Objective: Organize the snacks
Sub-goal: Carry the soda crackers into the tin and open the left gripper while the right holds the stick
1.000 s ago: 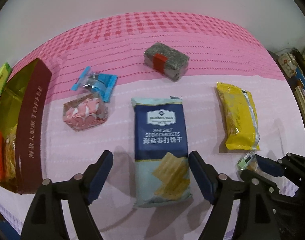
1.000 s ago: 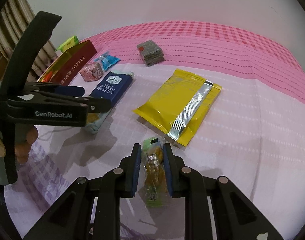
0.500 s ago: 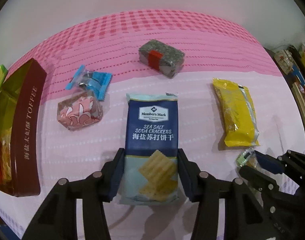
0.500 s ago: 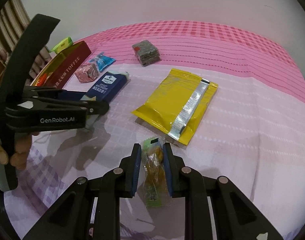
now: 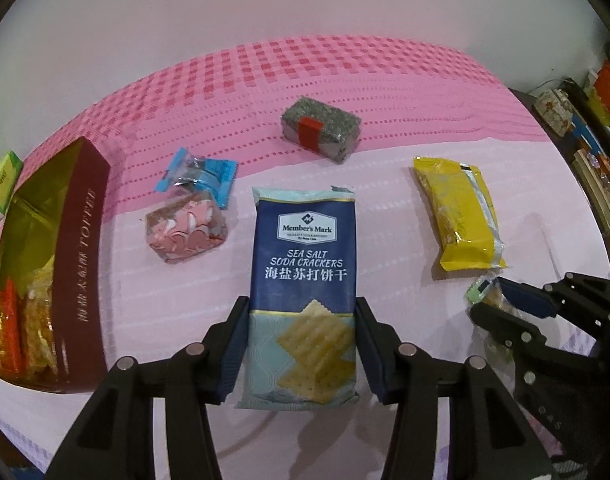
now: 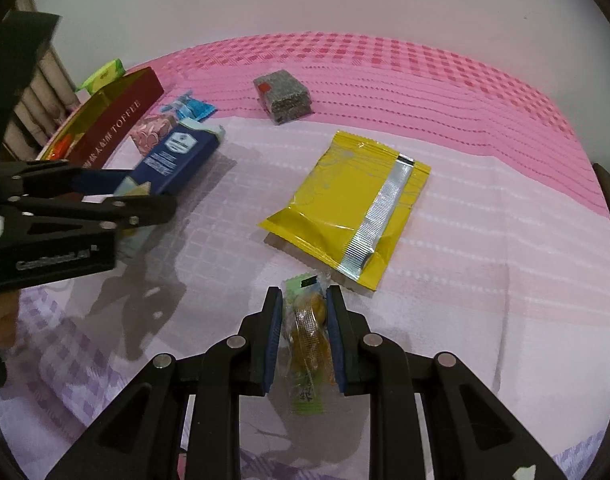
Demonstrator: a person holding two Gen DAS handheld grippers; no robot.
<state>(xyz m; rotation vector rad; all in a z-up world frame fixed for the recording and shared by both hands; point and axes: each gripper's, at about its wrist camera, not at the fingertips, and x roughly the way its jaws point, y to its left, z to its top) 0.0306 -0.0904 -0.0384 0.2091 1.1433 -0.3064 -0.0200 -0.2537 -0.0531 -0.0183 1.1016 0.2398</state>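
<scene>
My left gripper (image 5: pixel 301 344) is shut on the lower half of a blue Member's Mark soda cracker pack (image 5: pixel 303 280), which looks raised off the cloth in the right wrist view (image 6: pixel 177 156). My right gripper (image 6: pixel 305 332) is shut on a small clear snack packet with a green end (image 6: pixel 307 332), also seen in the left wrist view (image 5: pixel 485 292). A red TOFFEE box (image 5: pixel 45 264) with several snacks in it lies at the left (image 6: pixel 113 128).
On the pink cloth lie a yellow bag (image 5: pixel 459 220) (image 6: pixel 349 208), a grey block with a red band (image 5: pixel 321 128) (image 6: pixel 283 96), a pink candy pack (image 5: pixel 187 230), a blue wrapper (image 5: pixel 201 172) and a green pack (image 5: pixel 3 178). Cluttered shelves (image 5: pixel 585 140) stand far right.
My left gripper went from open around the cracker pack to shut on it, and the pack has lifted. The right gripper stays shut on its small packet.
</scene>
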